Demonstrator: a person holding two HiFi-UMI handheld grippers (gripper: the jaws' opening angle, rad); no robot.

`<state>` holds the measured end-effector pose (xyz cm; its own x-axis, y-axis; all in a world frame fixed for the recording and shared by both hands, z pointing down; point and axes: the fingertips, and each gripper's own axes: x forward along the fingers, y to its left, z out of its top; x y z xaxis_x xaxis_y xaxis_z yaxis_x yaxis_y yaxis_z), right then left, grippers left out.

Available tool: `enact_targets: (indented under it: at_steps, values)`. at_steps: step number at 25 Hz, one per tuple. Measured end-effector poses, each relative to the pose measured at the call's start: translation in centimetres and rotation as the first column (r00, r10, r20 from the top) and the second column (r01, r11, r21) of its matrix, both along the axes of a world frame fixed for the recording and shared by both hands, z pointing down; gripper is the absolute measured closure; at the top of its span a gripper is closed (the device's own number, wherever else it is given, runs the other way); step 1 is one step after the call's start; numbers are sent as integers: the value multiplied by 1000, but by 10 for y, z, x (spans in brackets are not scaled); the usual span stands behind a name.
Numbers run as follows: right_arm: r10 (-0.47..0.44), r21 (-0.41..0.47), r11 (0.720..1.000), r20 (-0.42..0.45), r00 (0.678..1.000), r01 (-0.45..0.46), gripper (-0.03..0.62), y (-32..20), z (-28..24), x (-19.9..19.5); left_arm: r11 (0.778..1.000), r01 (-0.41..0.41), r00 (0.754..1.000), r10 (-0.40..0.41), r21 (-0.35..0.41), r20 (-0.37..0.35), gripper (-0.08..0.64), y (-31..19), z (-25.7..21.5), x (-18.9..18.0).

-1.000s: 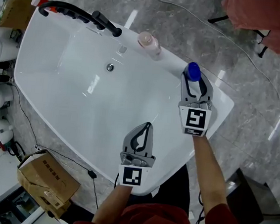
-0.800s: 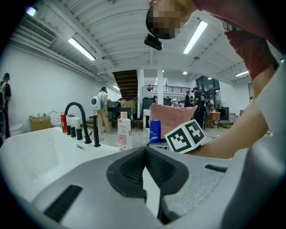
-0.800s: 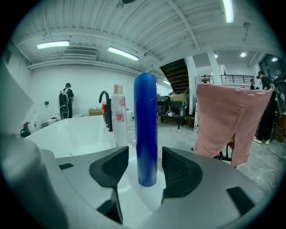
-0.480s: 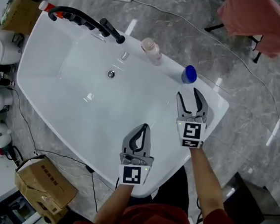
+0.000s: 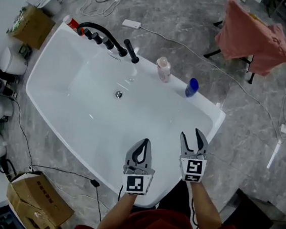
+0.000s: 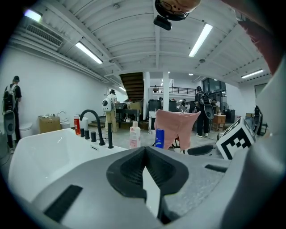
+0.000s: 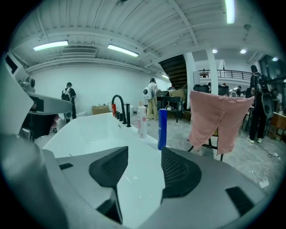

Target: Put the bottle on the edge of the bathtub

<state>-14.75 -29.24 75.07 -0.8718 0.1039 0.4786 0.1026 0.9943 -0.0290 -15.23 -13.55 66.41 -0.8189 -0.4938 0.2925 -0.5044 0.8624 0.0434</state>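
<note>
Head view: my right tool (image 5: 191, 134) has just been opening and is empty, because the blue plastic bottle (image 5: 191, 87) stands on the edge of the white bathtub (image 5: 207, 106); my left tool (image 5: 144, 142) is closed.

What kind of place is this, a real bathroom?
Likely a big workshop or lab hall, not a bathroom: the bathtub stands free on a floor strewn with cables and cardboard boxes, under strip lights.

blue bottle (image 5: 191, 87), white bathtub (image 5: 75, 86), black faucet (image 5: 101, 35)
</note>
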Motion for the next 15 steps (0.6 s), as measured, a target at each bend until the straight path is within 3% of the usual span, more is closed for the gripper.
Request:
enact_targets:
  at_steps: [5, 9, 15]
  values:
    - [15, -3, 1000, 26, 1000, -15, 374, 26, -53, 51, 999, -43, 999, 43, 4, -8, 555, 32, -32, 42]
    - [-23, 24, 999, 61, 998, 22, 374, 52, -102, 78, 999, -44, 999, 45, 28, -22, 555, 63, -65, 67]
    - [-5, 57, 998, 161, 987, -5, 376, 80, -190, 114, 997, -74, 996, 72, 33, 46, 555, 108, -122, 94]
